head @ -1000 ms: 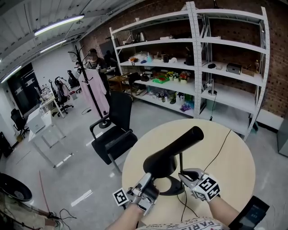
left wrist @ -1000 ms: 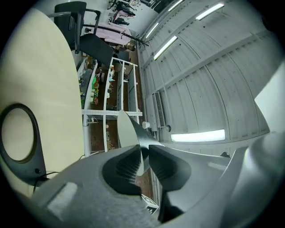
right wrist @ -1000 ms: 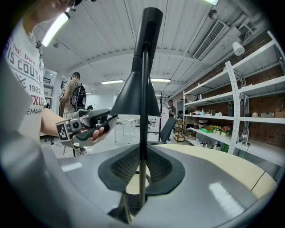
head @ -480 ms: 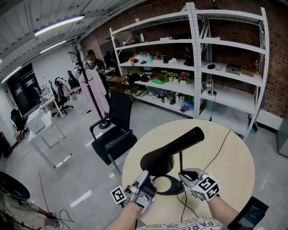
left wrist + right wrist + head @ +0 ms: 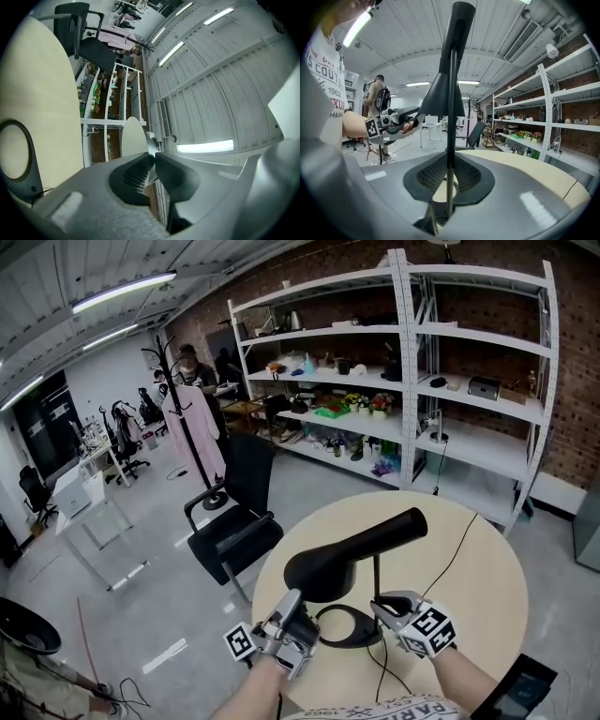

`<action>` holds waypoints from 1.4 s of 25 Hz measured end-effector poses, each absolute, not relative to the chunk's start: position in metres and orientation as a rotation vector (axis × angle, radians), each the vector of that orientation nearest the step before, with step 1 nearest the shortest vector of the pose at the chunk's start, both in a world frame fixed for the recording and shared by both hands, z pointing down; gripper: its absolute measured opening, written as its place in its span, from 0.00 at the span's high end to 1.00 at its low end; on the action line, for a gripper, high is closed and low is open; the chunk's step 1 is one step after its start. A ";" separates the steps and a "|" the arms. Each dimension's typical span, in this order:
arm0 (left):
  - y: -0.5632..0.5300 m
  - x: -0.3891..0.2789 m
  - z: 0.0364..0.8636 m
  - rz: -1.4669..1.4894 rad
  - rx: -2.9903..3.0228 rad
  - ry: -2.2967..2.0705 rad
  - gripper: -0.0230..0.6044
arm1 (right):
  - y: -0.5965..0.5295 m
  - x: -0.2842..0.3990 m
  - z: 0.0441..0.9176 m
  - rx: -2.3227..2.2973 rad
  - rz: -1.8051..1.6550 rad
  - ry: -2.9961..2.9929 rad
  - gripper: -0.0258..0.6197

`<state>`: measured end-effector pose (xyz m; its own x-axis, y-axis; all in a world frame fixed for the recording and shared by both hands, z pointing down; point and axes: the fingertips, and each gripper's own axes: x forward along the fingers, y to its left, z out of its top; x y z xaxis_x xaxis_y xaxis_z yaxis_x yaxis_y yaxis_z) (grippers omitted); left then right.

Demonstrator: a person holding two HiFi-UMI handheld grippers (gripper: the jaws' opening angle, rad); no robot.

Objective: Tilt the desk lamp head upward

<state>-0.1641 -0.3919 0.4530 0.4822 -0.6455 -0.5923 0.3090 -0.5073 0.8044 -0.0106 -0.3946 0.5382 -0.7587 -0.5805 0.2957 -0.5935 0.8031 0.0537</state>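
Closing on the wide rim of the lamp head (image 5: pixel 361 545), the left gripper (image 5: pixel 294 599) has its 2 jaws almost together, and its own view shows the thin pale edge of the shade caught between the ribbed pads. The right gripper view shows the same hold from the side, with the left claw's tips on the lower lip of the black cone.

The right gripper (image 5: pixel 448 182) is clamped on the stem (image 5: pixel 451 122), a thin dark rod that runs straight up between its 2 pads, low down near the base.

The desk lamp (image 5: pixel 349 592) stands on the near part of a round beige table (image 5: pixel 483 592), between the 2 grippers. Its head lies on a slant: the wide mouth is low and toward the person's left, and the narrow end is higher, pointing away to the right. The ring base (image 5: pixel 353 644) lies flat on the tabletop, below the head. A black cord (image 5: pixel 457 554) runs from the base across the table toward its far edge.

Beyond the table stand a black office chair (image 5: pixel 234 521), a coat rack (image 5: pixel 183 418) with a pink garment, and white metal shelving (image 5: pixel 450 381) against a brick wall.
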 end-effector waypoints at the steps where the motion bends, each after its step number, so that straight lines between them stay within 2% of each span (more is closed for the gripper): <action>1: -0.393 -0.165 0.450 -1.211 1.741 -0.285 0.90 | -0.396 -0.010 0.538 0.905 0.061 -2.692 0.89; 35: -0.405 -0.201 0.398 -1.162 1.978 -0.404 0.92 | -0.395 -0.011 0.546 0.880 0.068 -2.694 0.89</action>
